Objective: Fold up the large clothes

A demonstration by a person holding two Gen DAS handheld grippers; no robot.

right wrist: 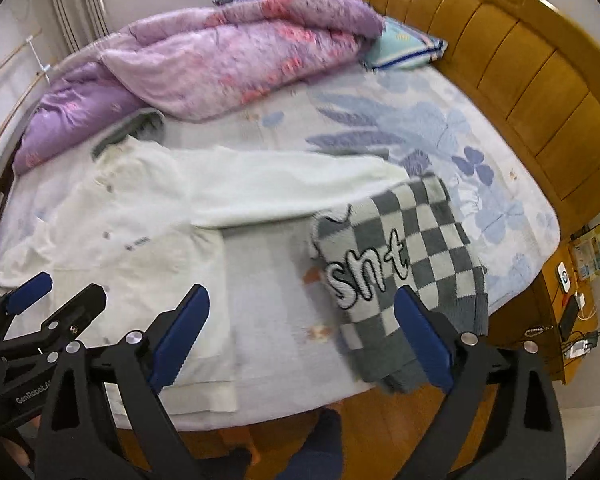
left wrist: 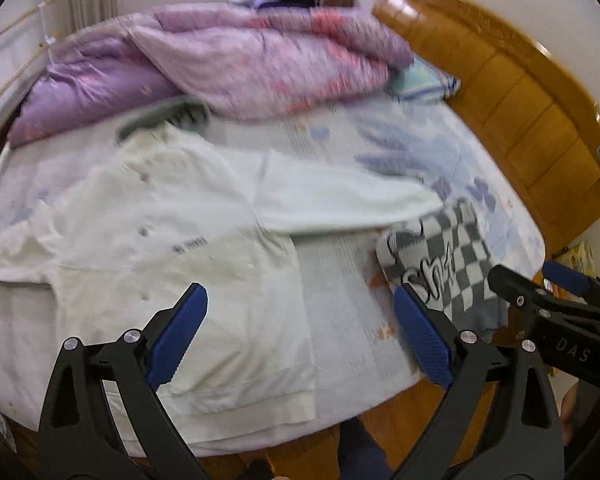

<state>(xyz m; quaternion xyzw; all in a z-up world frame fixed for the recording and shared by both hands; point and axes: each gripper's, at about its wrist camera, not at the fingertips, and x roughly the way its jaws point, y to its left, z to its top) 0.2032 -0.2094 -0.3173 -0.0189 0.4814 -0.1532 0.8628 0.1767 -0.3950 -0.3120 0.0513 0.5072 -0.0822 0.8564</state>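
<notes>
A large white sweatshirt [left wrist: 172,240] [right wrist: 140,216] lies spread flat on the bed, one sleeve stretched out to the right, hem toward the near edge. To its right sits a folded grey-and-white checkered sweater [left wrist: 444,256] [right wrist: 400,264] with lettering. My left gripper [left wrist: 300,336] hovers high above the sweatshirt's hem, open, with nothing between its blue pads. My right gripper [right wrist: 302,336] hangs open over the bare sheet between the two garments, holding nothing. Each gripper shows at the edge of the other's view: the right gripper [left wrist: 540,280] and the left gripper [right wrist: 56,292].
A purple and pink quilt [right wrist: 220,56] is bunched at the far side of the bed, with a pale blue pillow [right wrist: 404,46] by the wooden headboard [right wrist: 520,64]. A nightstand with small items [right wrist: 568,308] stands at the right. The person's legs [right wrist: 316,444] stand on the wooden floor below.
</notes>
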